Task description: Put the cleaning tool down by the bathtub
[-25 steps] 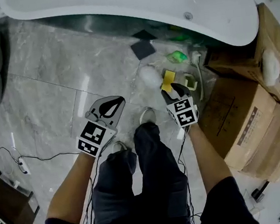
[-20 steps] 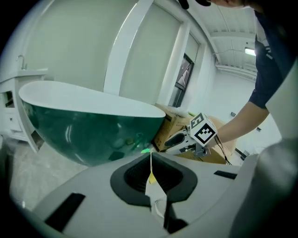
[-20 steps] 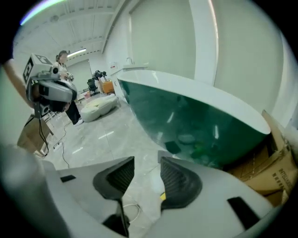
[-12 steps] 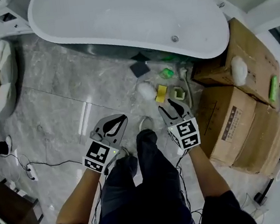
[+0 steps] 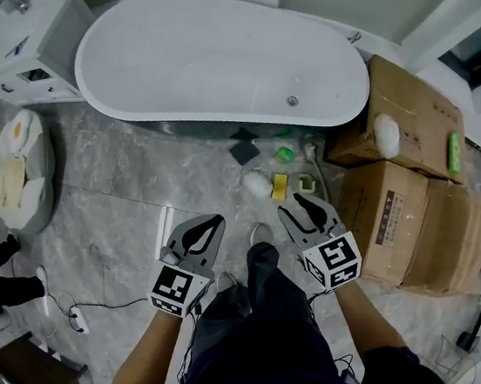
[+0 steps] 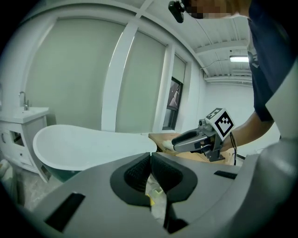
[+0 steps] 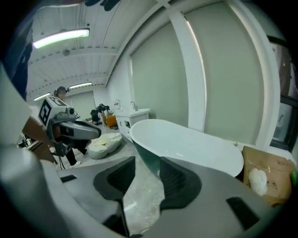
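- Jaws on the left gripper (image 6: 151, 157) are pressed together at the tips and pinch nothing; only floor clutter shows through the slit below them.
- Jaws on the right gripper (image 7: 146, 169) stand spread with only the floor (image 5: 109, 195) seen between them, though they have just been closing a little; nothing is held.
- With both grippers empty, the cleaning tool must be among the small cluster on the floor just beside the bathtub (image 5: 205, 59), near its drain end. A yellow sponge (image 5: 280, 185), a white puff (image 5: 257, 183) and a green piece (image 5: 285, 153) lie close together there (which one is the tool in question I cannot say for sure).
- Both grippers hang well above that cluster in the head view, side by side over the person's legs. The putting-down looks finished, so the step in hand is getting clear.
- To do that well, keep both grippers high and away from the cluster, so no jaw clips the sponge or rolls the puff off.
- Mind the feet too: one shoe (image 5: 259, 232) sits near the sponge, and a careless step would undo the placement.
- A last look should confirm the tool rests flat on the floor, beside the tub and not wedged against the cardboard boxes (image 5: 418, 207).
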`<state>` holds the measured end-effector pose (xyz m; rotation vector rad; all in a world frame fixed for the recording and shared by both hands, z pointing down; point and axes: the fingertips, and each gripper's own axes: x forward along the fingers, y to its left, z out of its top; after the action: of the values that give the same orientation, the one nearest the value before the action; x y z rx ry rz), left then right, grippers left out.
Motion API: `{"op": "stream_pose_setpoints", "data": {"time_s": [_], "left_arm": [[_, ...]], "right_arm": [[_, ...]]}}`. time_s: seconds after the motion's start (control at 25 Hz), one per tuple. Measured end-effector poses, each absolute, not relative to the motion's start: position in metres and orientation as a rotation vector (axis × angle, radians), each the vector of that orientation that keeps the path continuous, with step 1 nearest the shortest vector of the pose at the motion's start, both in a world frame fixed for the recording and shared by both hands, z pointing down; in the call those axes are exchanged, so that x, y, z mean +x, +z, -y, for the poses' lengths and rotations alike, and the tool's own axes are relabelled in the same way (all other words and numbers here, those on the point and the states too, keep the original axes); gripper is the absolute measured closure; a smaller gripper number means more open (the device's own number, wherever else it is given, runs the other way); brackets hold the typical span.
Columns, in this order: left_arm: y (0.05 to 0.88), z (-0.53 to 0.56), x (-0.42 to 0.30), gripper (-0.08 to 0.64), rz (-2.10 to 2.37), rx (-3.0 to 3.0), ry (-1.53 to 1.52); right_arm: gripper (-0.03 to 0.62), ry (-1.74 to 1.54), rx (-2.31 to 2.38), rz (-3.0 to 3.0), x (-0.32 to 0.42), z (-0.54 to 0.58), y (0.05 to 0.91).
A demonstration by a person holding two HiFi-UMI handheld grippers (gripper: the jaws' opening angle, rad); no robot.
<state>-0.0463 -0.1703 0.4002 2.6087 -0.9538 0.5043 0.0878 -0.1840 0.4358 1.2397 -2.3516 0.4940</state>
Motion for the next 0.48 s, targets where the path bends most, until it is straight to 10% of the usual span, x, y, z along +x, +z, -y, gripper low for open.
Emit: {"op": "stream_pose_setpoints", "data": {"time_s": [0.48], "left_arm": [[0.299, 0.163, -0.056, 0.525, 1.021, 2.717, 0.405]], "right_arm": [[0.459, 0.333, 1.345, 2.501, 0.071, 0.176, 0.296]]}}
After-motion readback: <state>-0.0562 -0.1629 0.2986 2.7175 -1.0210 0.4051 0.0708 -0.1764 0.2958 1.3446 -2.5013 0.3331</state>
